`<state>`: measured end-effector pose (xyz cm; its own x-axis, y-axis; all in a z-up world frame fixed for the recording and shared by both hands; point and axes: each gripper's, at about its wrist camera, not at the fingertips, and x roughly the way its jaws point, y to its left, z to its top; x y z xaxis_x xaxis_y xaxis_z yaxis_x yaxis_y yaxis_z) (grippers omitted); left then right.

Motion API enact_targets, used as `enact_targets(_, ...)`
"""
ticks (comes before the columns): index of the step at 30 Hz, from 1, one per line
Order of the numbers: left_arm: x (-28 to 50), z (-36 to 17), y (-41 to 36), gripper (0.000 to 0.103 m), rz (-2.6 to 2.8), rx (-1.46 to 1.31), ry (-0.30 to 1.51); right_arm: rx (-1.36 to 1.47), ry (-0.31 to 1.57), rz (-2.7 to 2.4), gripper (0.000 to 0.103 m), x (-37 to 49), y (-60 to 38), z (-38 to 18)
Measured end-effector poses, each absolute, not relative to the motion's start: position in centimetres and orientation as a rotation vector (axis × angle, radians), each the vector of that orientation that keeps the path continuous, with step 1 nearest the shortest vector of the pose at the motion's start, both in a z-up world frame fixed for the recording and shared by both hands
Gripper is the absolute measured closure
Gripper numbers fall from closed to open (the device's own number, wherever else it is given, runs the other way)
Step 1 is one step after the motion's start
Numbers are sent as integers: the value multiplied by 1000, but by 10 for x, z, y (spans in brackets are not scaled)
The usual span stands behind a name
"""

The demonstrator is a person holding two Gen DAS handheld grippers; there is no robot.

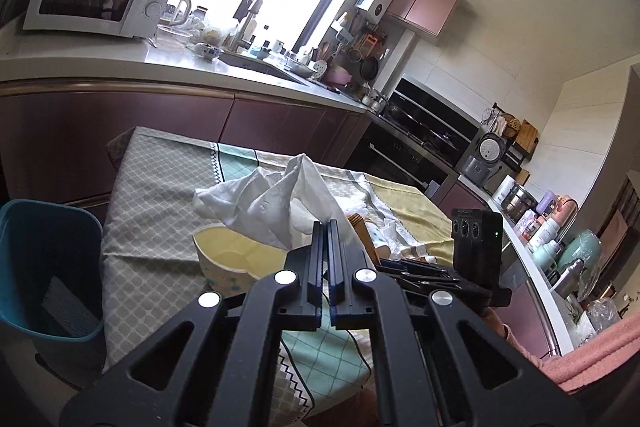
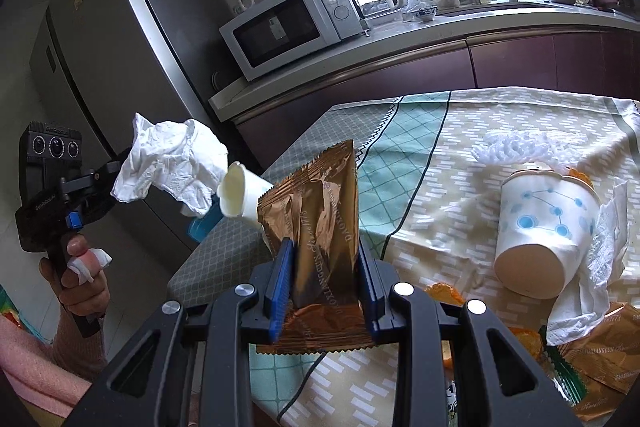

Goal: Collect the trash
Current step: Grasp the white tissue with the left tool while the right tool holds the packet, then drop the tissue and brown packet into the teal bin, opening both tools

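Clearly, left hand-held gripper (image 1: pixel 325 227) pinches a crumpled tissue (image 1: pixel 264 203) beside the blue bin (image 1: pixel 48 267) (right hand-held gripper (image 2: pixel 325 251) clamps a brown wrapper (image 2: pixel 320 211)).

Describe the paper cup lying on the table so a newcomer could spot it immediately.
Start at the patterned tablecloth below the counter. On its right side a white paper cup lies tipped over, its base facing the camera. Blue linked dots mark it, unlike the plain cup farther left.
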<state>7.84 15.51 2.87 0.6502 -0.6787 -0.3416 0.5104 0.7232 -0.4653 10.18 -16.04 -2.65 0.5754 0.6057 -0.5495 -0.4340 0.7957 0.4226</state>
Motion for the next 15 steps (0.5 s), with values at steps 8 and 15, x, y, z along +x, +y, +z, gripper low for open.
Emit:
enact_targets(8,75,41,205,101,-573,-398,471,257,698,668,74,106,-149,-2)
enact_targets(15,84,30,263,101,-371,-394,486,185,649,866,73,106,-78,39)
